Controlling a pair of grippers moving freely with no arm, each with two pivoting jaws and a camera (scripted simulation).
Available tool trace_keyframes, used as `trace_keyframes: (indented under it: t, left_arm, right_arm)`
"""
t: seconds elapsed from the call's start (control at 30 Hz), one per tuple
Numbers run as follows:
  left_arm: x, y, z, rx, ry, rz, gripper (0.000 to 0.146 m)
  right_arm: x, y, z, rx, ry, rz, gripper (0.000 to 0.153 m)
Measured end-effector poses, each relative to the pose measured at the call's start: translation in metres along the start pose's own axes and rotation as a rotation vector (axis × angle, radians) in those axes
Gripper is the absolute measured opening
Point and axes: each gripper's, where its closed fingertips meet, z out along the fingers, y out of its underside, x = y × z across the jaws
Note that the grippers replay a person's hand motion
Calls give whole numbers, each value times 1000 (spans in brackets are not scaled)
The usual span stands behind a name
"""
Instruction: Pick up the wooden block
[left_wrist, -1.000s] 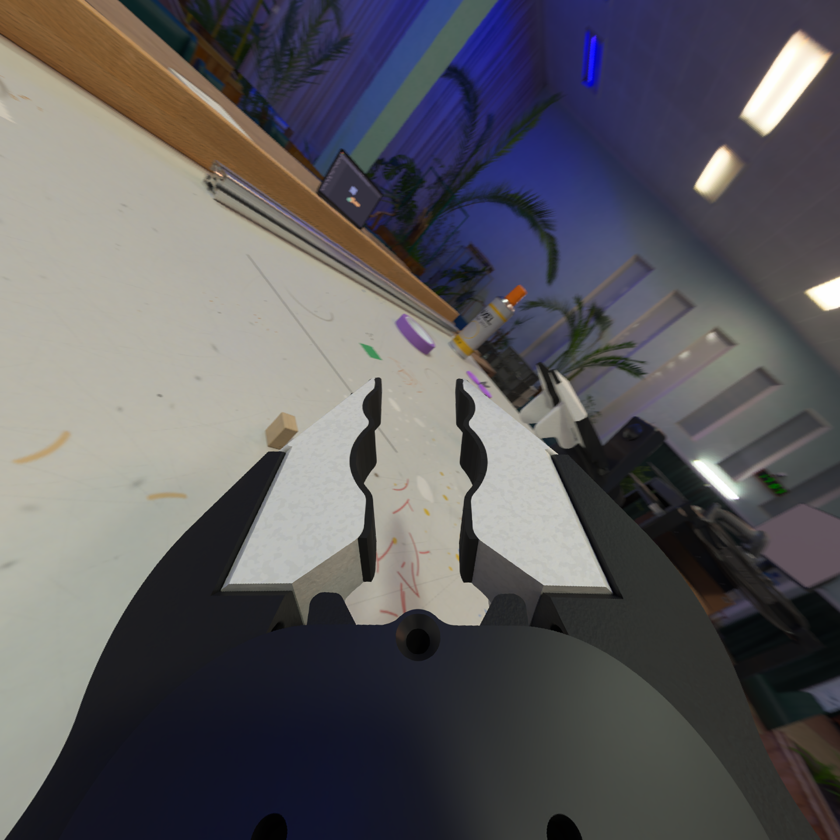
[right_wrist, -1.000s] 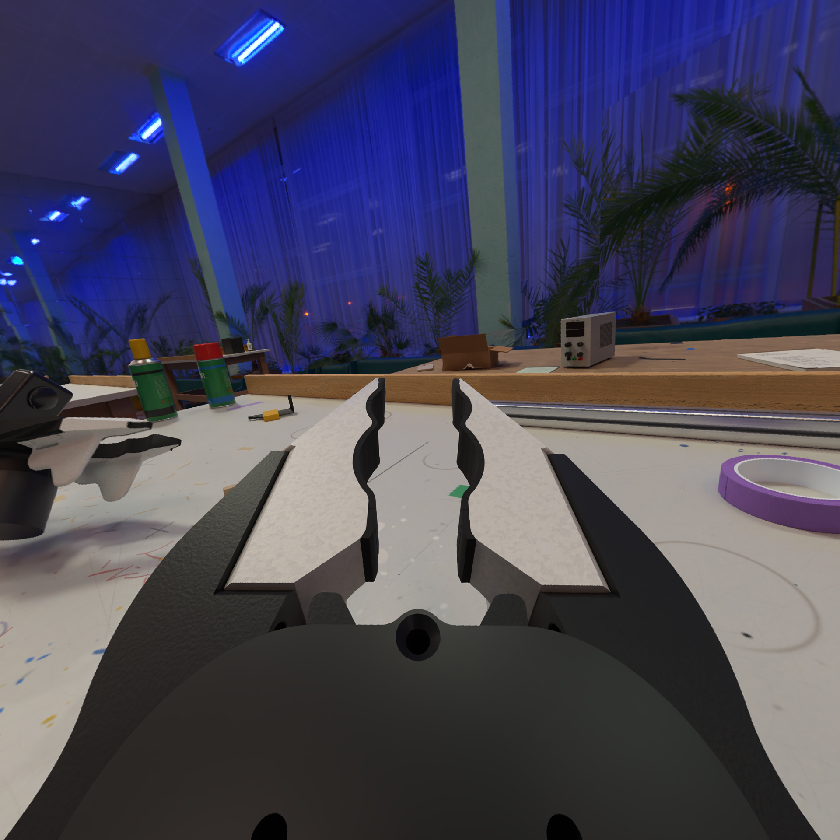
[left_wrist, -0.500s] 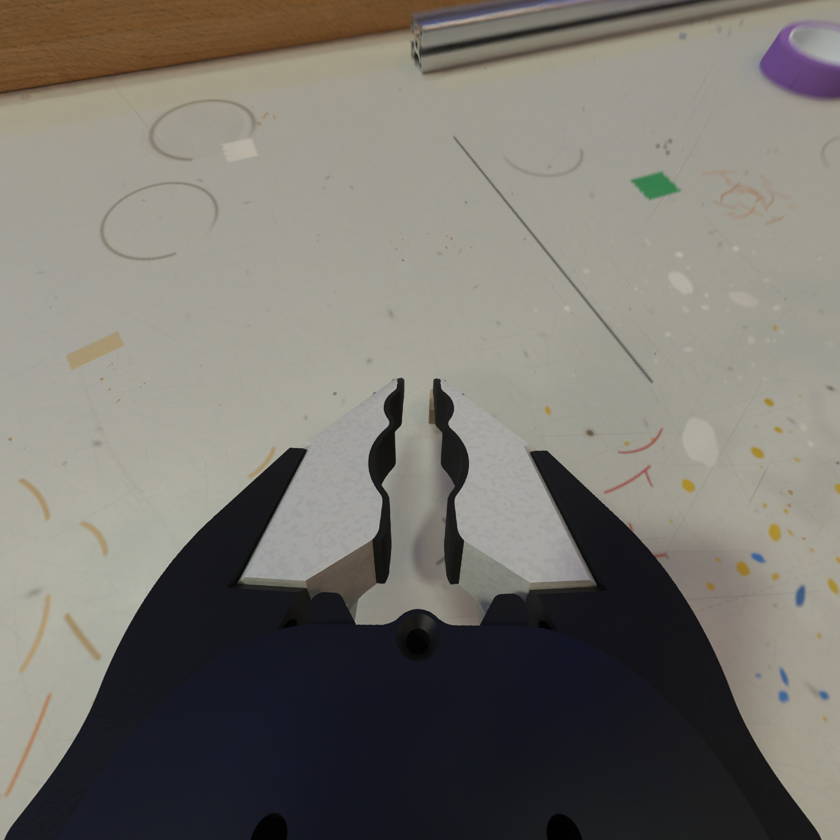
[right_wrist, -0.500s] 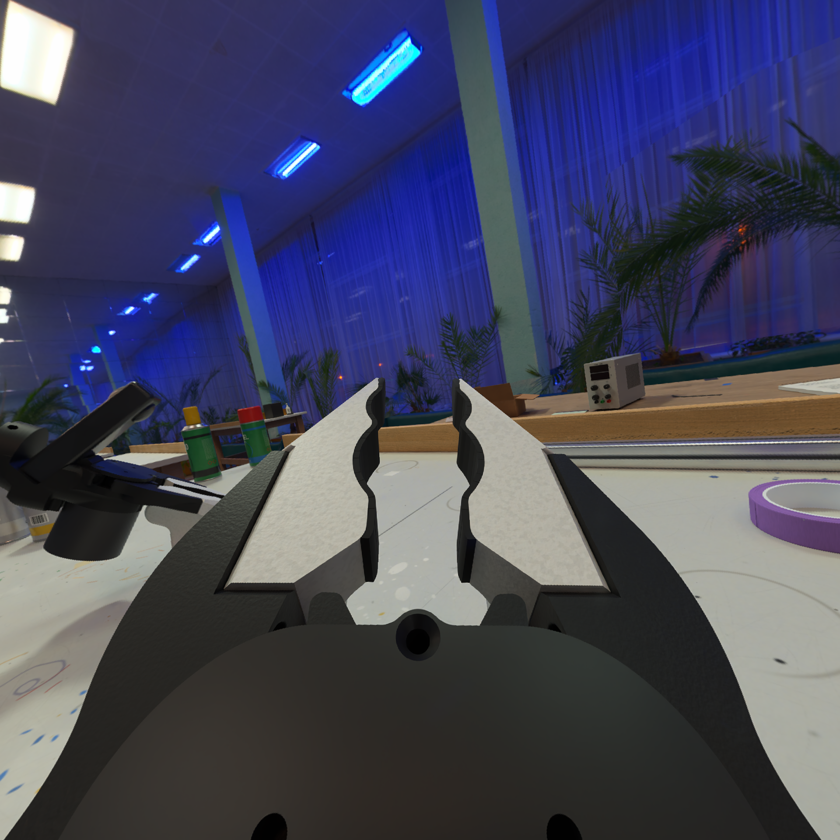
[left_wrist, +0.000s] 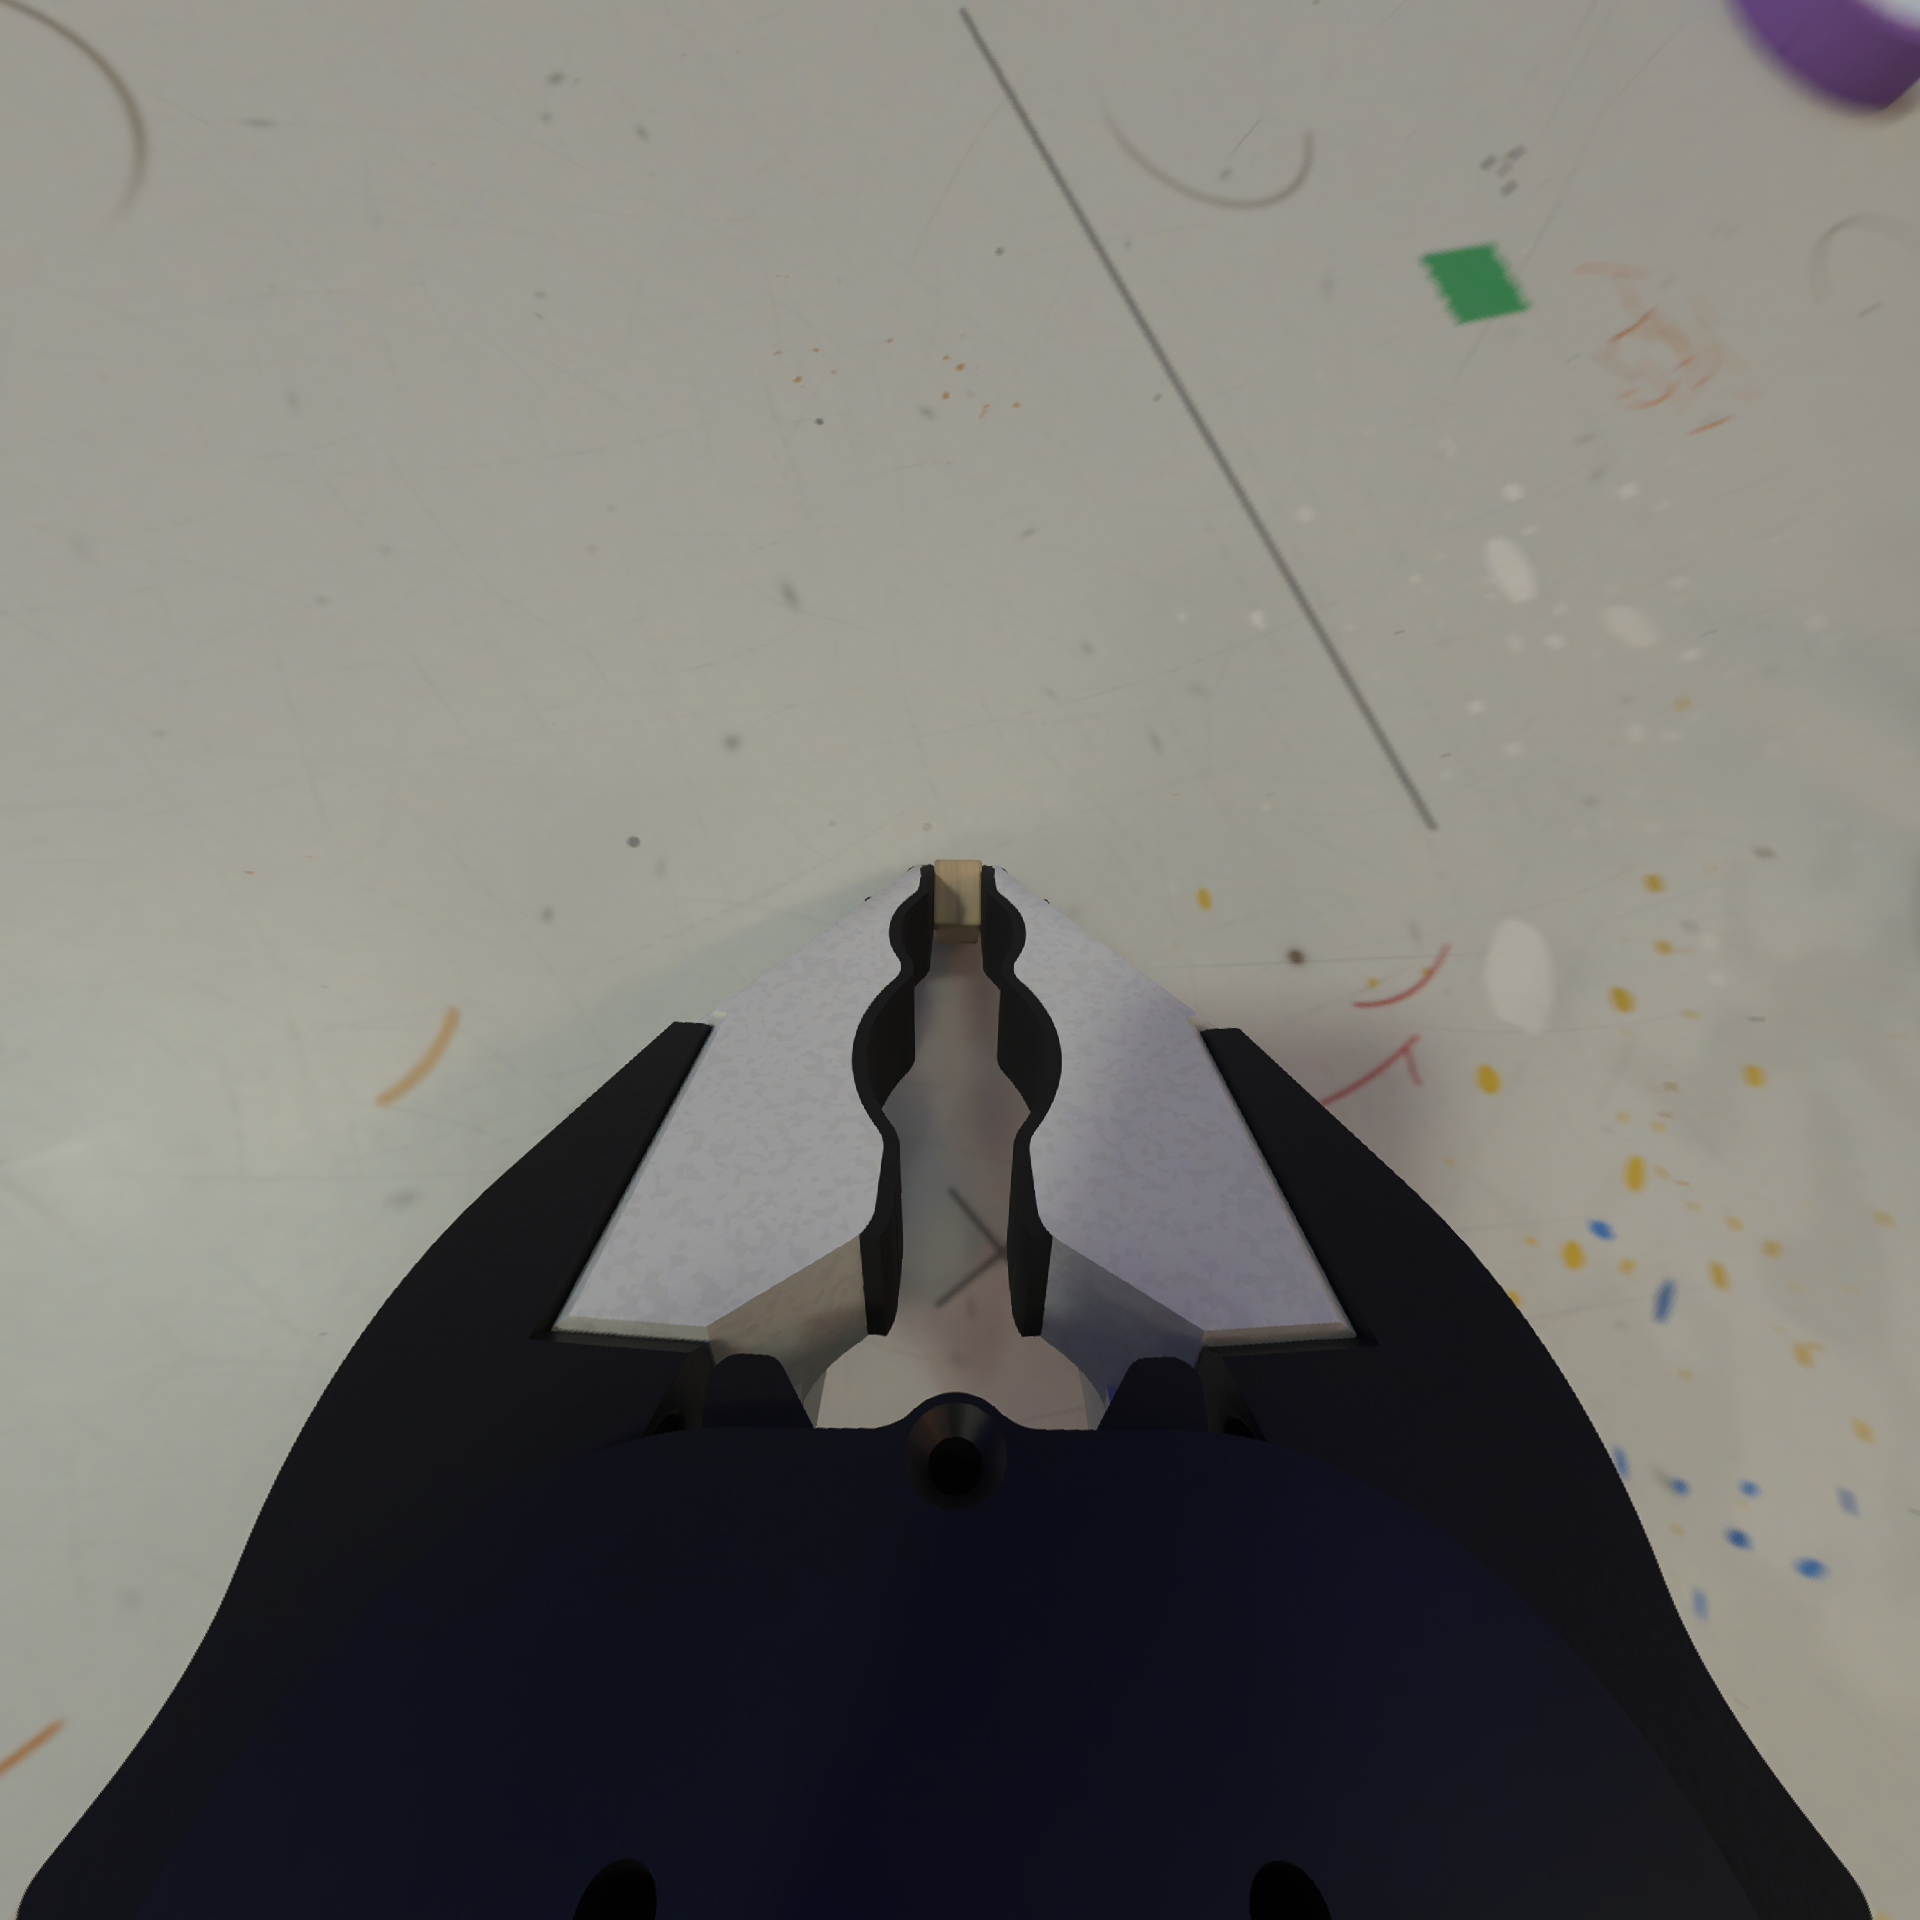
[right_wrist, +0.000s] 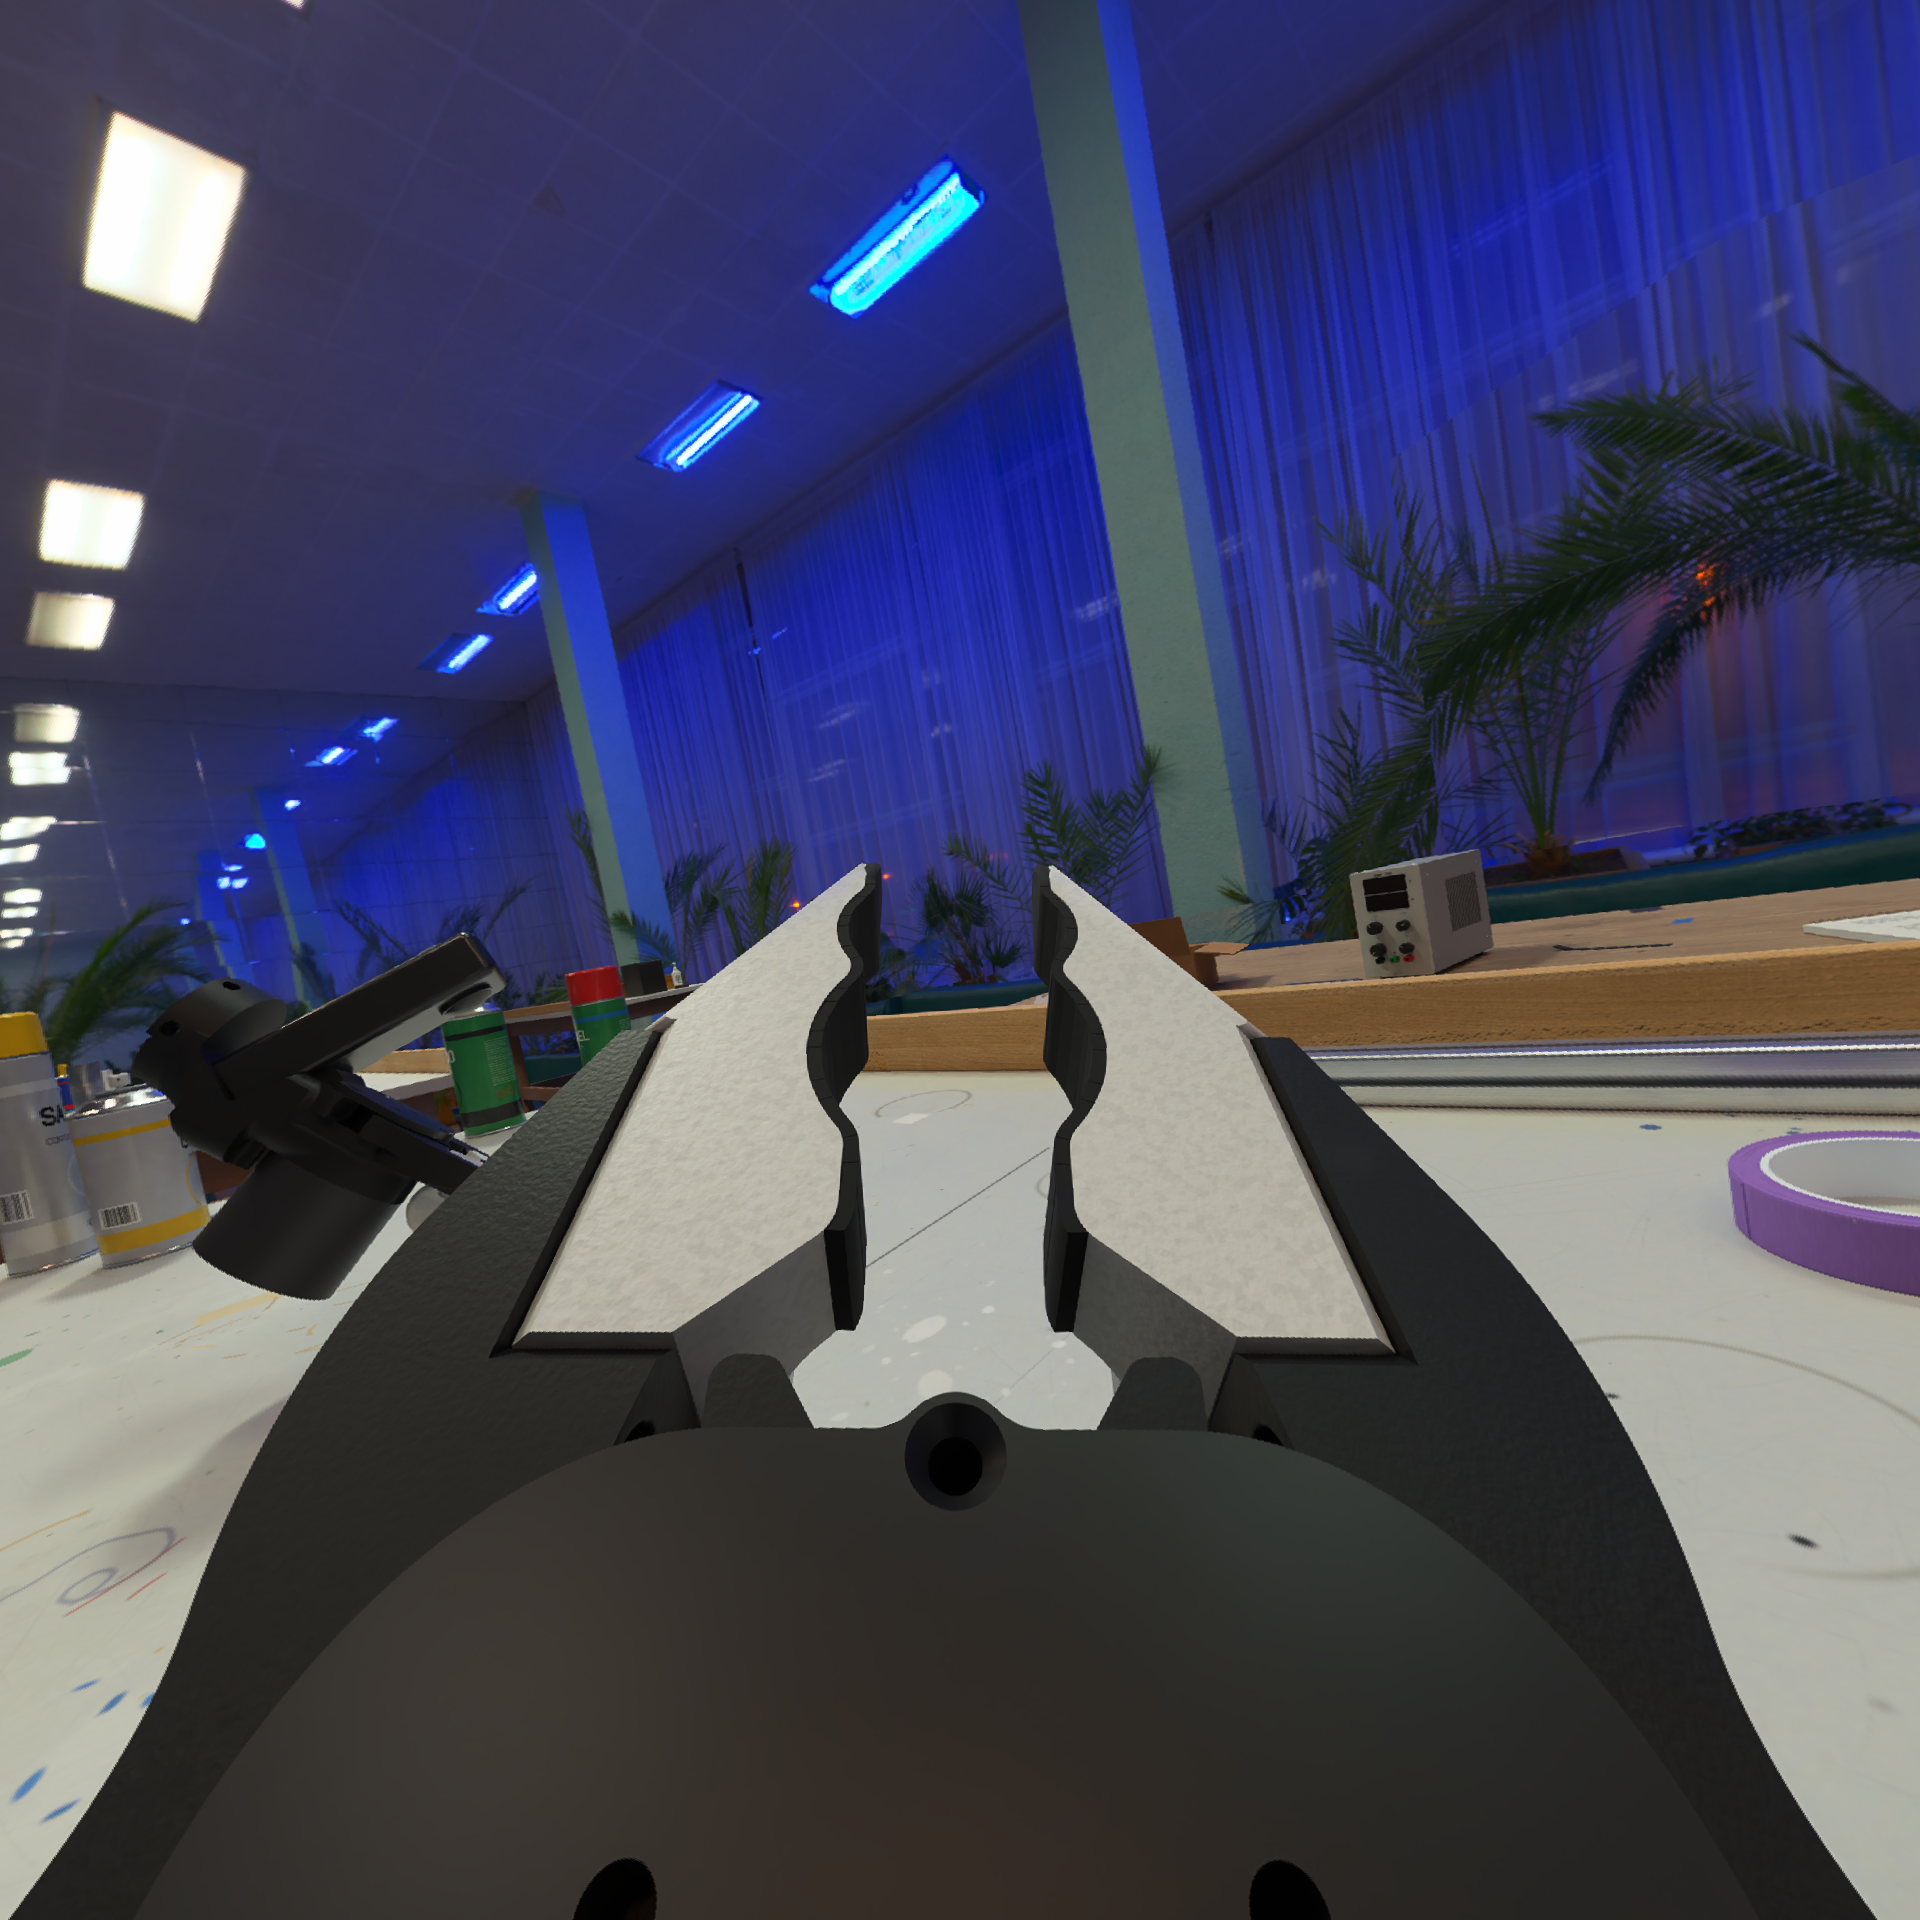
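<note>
A small pale wooden block (left_wrist: 956, 900) sits between the tips of my left gripper (left_wrist: 957, 875), which points steeply down at the white table (left_wrist: 520, 520). The jaws are closed against the block's two sides. I cannot tell whether the block is off the table. In the right wrist view the left gripper (right_wrist: 312, 1101) shows at the left, tilted down; the block is hidden there. My right gripper (right_wrist: 956, 883) is open and empty, held level above the table.
A purple tape roll (right_wrist: 1839, 1205) lies at the right, also at the top right corner of the left wrist view (left_wrist: 1839, 52). Spray cans (right_wrist: 125, 1174) stand at the left. A metal rail (right_wrist: 1610, 1070) and a wooden bench (right_wrist: 1558, 987) with a power supply (right_wrist: 1418, 912) run along the far edge.
My left gripper swung left and tipped down over the block, then came lower and closed on it. My right gripper tilted upward and stayed open.
</note>
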Motion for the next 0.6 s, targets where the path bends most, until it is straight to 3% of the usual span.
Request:
trace_keyframes:
  t: [0.1,0.2,0.27,0.33,0.43,0.5,0.6]
  left_arm:
    - [11,-9,-9,85,116,-93,8]
    - [33,-35,-34,267,351,-258,8]
    - [56,-57,-64,405,631,-453,8]
    - [75,-75,-102,533,983,-711,8]
    - [88,-83,-140,668,1407,-1006,8]
    - [101,-78,-139,645,1464,-1087,8]
    - [118,-71,-134,605,1476,-1123,8]
  right_arm:
    - [-1,1,1,-6,-5,-3,30]
    - [-6,4,4,-27,-1,-32,30]
    - [-20,11,11,-59,-6,2,31]
    - [-55,23,27,-95,-99,53,37]
    - [-107,54,56,-271,-184,-144,47]
    - [-136,64,71,-305,-205,-336,53]
    - [-177,65,83,-208,-260,-516,49]
